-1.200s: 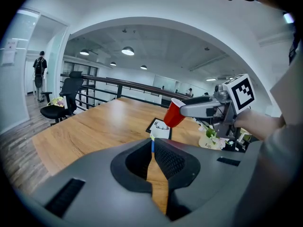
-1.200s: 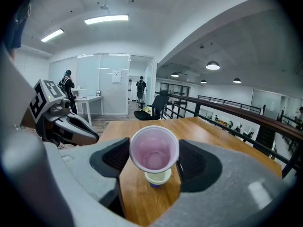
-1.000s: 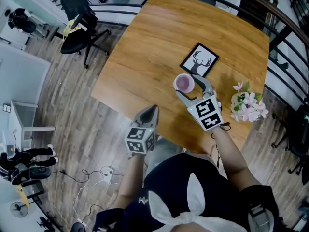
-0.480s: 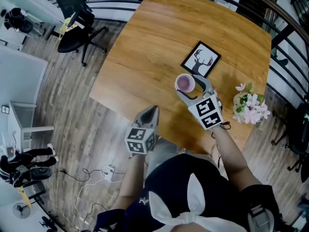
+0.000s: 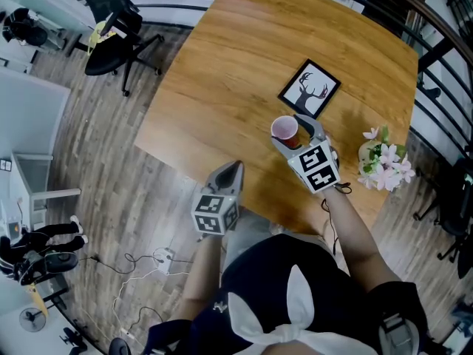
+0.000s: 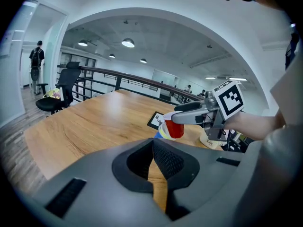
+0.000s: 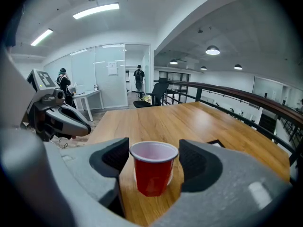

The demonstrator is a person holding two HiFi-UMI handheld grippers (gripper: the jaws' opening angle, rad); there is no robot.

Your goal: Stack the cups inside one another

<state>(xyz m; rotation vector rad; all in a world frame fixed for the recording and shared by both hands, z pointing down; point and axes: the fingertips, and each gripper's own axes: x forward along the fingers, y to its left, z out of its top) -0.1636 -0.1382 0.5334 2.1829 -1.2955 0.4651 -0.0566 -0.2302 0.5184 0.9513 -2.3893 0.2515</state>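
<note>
Red cup (image 7: 152,171) sits between the fingers of the right gripper (image 5: 290,133). The pads press on either side just under its rim, so the grip is wide. The cup is upright and held clear of the worktop (image 5: 222,72), near the framed deer print (image 5: 310,89).

The cup is empty: white inside, glossy red outside, round, tapering to a narrower base, with a thin rolled lip.

In the left gripper view I see a yellowish rim (image 6: 162,132) with a bit of blue under it, directly beneath the red cup. It looks like 1 or 2 more cups, I can't tell which, nor whether the red base is already inside. The right gripper view shows a pale ring around the red cup's lower part.

Left gripper (image 6: 153,155) hangs just off the worktop's near edge. Its fingers are closed flat together with nothing between them.

The fingers are matte grey with black cross-hatched pads. The worktop is smooth, warm wood grain with rounded corners. The print has a square black frame with a black antlered head on white. A pale pot (image 6: 211,141) near the right edge holds pink and white flowers (image 5: 384,165).
</note>
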